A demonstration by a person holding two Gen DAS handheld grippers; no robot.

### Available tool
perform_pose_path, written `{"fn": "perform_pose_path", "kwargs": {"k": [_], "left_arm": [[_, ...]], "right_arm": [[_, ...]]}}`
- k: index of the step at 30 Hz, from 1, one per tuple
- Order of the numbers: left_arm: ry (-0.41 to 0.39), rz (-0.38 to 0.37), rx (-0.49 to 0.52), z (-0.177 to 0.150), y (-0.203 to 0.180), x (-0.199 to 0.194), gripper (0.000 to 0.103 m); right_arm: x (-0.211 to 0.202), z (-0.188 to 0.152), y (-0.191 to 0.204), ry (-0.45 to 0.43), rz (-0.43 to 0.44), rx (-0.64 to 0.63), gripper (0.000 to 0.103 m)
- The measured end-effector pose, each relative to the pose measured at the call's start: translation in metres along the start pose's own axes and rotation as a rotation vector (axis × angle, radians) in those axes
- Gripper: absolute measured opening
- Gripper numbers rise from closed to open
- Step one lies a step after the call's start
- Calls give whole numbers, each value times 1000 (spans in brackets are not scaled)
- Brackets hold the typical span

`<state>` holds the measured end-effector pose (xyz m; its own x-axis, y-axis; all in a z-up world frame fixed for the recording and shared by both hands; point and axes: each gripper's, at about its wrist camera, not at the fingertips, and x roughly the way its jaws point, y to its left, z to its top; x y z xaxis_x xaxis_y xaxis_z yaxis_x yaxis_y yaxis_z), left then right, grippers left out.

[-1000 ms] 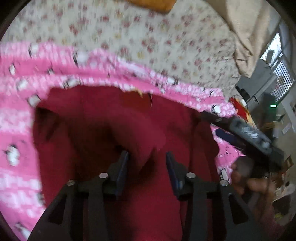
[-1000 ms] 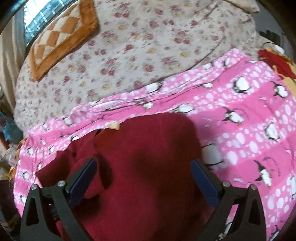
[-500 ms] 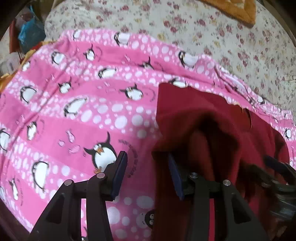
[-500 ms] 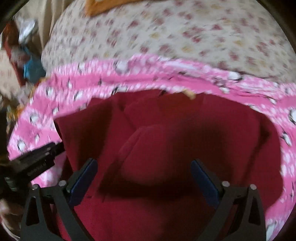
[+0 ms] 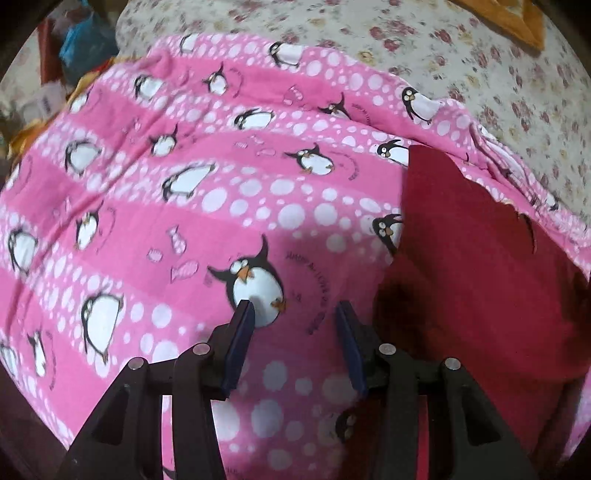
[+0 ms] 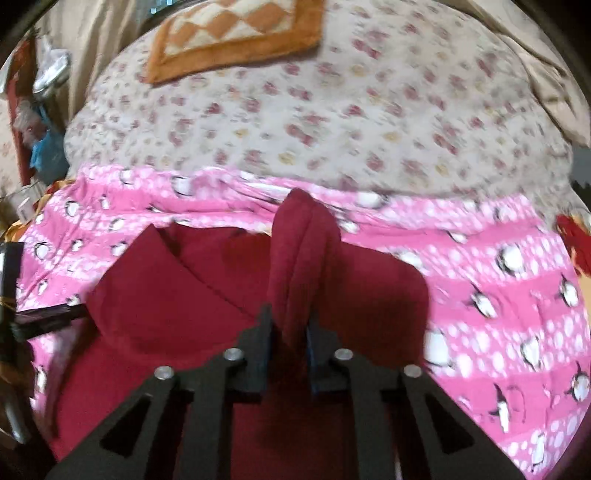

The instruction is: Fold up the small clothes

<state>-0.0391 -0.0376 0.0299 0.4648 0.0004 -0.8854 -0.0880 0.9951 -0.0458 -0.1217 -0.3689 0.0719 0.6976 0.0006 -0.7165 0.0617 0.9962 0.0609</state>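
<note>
Right wrist view: right gripper is closing on a bunched ridge of the soft, limp dark-red fleece garment; left gripper hangs open, empty; edges suit gripping best.

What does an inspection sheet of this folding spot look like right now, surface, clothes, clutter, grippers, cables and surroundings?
Surface: pink penguin blanket over a floral bedsheet.
Job's things: dark red garment lying on the blanket, one fold raised.
Clutter: orange checked cushion on the bedsheet.
Grippers: right gripper closing, pinching the raised fold; left gripper open above the blanket, holding nothing.
Cables: nothing seen.
Surroundings: blurred blue item beyond the bed edge.
</note>
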Motion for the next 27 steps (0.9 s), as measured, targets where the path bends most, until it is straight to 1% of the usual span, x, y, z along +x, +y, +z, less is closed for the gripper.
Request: {"fn": "perform_pose_path", "kwargs": {"k": [1, 2, 3, 4, 5, 6, 8, 9, 10, 11, 13, 14, 15, 17, 21, 24, 26, 27], "left_arm": [[-8, -10, -9, -1, 2, -4, 25], [-17, -18, -15, -1, 4, -8, 25], [-36, -27, -21, -2, 5, -14, 25], [-57, -35, -28, -3, 6, -19, 25], [-79, -47, -35, -3, 7, -24, 25], [-100, -65, -44, -3, 8, -29, 25], [-127, -110, -50, -2, 6, -35, 25], [-124, -124, -42, -1, 3, -36, 25], [-117, -127, -33, -1, 1, -36, 25], [-104, -128, -23, -1, -2, -35, 25], [-64, -146, -16, -3, -5, -30, 25], [-37, -175, -20, -5, -5, -26, 25], [-21, -195, -21, -7, -5, -24, 25], [11, -227, -22, -11, -7, -18, 25], [47, -219, 7, -17, -14, -7, 25], [52, -209, 20, -17, -17, -2, 25], [51, -215, 19, -15, -16, -1, 25], [52, -216, 19, -15, -14, 0, 25]], "right_arm": [[4, -3, -10, 49, 8, 25, 42], [8, -6, -22, 105, 23, 73, 48], [5, -10, -39, 129, 60, 157, 48], [2, -10, -48, 123, 80, 198, 50], [-4, -11, -59, 112, 91, 247, 53], [-10, -9, -69, 95, 79, 283, 55], [-22, -7, -79, 56, 50, 314, 56], [-26, -3, -79, 40, 41, 321, 56], [-27, 0, -78, 34, 48, 323, 57], [-28, 4, -73, 32, 69, 314, 61], [-23, 18, -48, 35, 126, 252, 64], [-17, 27, -31, 39, 161, 207, 64], [-10, 36, -13, 46, 214, 156, 67], [14, 53, 27, 60, 299, 63, 67], [70, 72, 102, 120, 347, -116, 67], [115, 78, 145, 180, 364, -223, 67], [143, 77, 162, 208, 321, -263, 65], [155, 76, 166, 224, 303, -270, 59]]}}
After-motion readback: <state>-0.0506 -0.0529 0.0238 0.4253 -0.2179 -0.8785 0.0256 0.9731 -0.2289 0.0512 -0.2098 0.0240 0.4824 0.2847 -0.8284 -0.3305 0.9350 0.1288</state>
